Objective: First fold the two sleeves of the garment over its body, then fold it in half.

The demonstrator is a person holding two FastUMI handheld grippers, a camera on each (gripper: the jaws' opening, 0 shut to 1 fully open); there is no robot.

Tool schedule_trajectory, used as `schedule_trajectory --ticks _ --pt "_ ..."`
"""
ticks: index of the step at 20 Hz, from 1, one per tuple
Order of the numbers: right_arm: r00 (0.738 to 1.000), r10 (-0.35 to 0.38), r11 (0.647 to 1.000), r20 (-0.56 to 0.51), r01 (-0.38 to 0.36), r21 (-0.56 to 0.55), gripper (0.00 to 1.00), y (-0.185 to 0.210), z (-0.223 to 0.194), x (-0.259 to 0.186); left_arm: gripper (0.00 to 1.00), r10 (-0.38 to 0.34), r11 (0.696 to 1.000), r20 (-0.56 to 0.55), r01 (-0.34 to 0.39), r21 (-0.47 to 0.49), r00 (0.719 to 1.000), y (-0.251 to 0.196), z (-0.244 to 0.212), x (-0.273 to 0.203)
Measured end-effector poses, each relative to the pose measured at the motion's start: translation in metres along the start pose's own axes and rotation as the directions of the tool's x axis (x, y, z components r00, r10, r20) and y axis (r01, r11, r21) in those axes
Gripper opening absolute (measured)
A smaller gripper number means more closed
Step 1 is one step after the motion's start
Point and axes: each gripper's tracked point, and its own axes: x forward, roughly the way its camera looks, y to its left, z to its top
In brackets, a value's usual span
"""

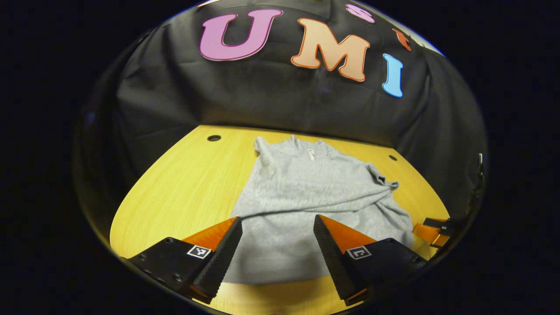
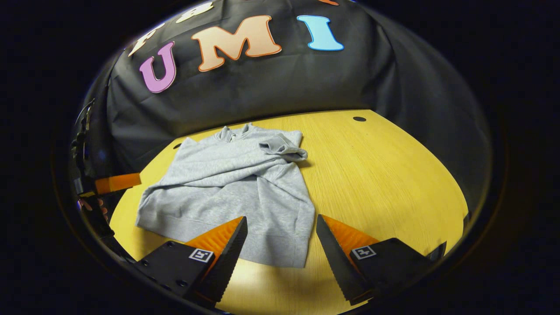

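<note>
Black claw bodies with screws and square black-and-white marker tags

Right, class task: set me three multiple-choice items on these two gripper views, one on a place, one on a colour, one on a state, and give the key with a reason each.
1. Where does the grey long-sleeved sweatshirt lie?
A. on the yellow wooden table
B. on the floor
C. draped over the black cloth wall

2. What colour is the sweatshirt?
A. navy
B. grey
C. red

3. How do the sleeves lie?
A. spread out to the sides
B. folded over the body
C. rolled into a ball

Key: 1 A, the garment rests flat on the tabletop in front of the wall. 2 B, it is light grey in both views. 3 B, the sleeves cross the chest, one cuff near the shoulder. The left gripper and right gripper both hang open above the hem.
</note>
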Motion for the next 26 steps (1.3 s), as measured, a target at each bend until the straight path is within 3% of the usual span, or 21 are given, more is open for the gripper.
schedule_trajectory --ticks 1,2,3,5,7,8,10,11,13,19,22,23,24,25,26 --pt "1.000 -0.008 1.000 -0.009 0.008 -0.009 0.94 0.001 -0.005 0.002 0.96 0.010 1.000 -0.025 -0.010 0.005 1.000 0.006 -0.012 -0.004" --pt "1.000 -0.015 1.000 -0.014 0.015 -0.019 0.98 0.001 -0.009 0.002 0.96 0.019 1.000 -0.045 -0.019 0.009 0.999 0.012 -0.024 -0.008" --pt "1.000 -0.019 0.999 -0.021 0.019 -0.029 0.94 0.002 -0.013 0.003 0.96 0.026 1.000 -0.058 -0.026 0.005 0.998 0.016 -0.032 -0.009" --pt "0.999 -0.029 0.998 -0.042 0.027 -0.050 0.98 0.003 -0.023 0.004 0.96 0.039 0.999 -0.105 -0.040 -0.002 0.994 0.025 -0.057 -0.012" --pt "0.998 -0.037 0.998 -0.057 0.034 -0.058 0.94 0.004 -0.031 0.002 0.96 0.056 0.998 -0.131 -0.057 -0.002 0.990 0.032 -0.073 -0.012" --pt "0.997 -0.038 0.998 -0.065 0.034 -0.056 0.98 0.005 -0.035 0.003 0.96 0.061 0.998 -0.141 -0.062 -0.007 0.988 0.035 -0.078 -0.011" --pt "0.996 -0.041 0.998 -0.084 0.037 -0.053 0.94 0.008 -0.044 0.004 0.96 0.068 0.997 -0.153 -0.072 -0.016 0.986 0.038 -0.084 -0.008" --pt "0.995 -0.048 0.998 -0.088 0.043 -0.054 0.99 0.009 -0.047 0.005 0.96 0.080 0.997 -0.159 -0.082 -0.011 0.984 0.042 -0.087 -0.006" --pt "0.995 -0.059 0.997 -0.081 0.055 -0.056 0.94 0.009 -0.046 0.006 0.95 0.087 0.996 -0.161 -0.087 0.009 0.983 0.045 -0.088 -0.005" --pt "0.996 -0.057 0.996 -0.074 0.051 -0.076 0.98 0.011 -0.048 0.007 0.95 0.095 0.995 -0.165 -0.091 0.031 0.982 0.044 -0.091 -0.001" --pt "0.996 -0.044 0.997 -0.079 0.039 -0.064 0.89 0.014 -0.048 0.007 0.93 0.094 0.995 -0.164 -0.091 0.028 0.982 0.042 -0.092 -0.001" --pt "0.996 -0.037 0.997 -0.083 0.032 -0.067 0.80 0.016 -0.048 0.006 0.93 0.078 0.997 -0.158 -0.074 0.032 0.984 0.038 -0.092 0.001" --pt "0.996 -0.024 0.998 -0.090 0.018 -0.068 0.76 0.020 -0.050 0.006 0.83 0.063 0.998 -0.155 -0.059 0.032 0.986 0.035 -0.093 0.001" --pt "0.995 -0.009 0.998 -0.097 0.003 -0.064 0.63 0.024 -0.050 0.005 0.76 0.049 0.999 -0.151 -0.045 0.030 0.987 0.031 -0.092 0.001" --pt "0.994 0.008 0.998 -0.105 -0.014 -0.062 0.55 0.027 -0.050 0.005 0.62 0.030 0.999 -0.147 -0.027 0.019 0.989 0.027 -0.091 0.003"
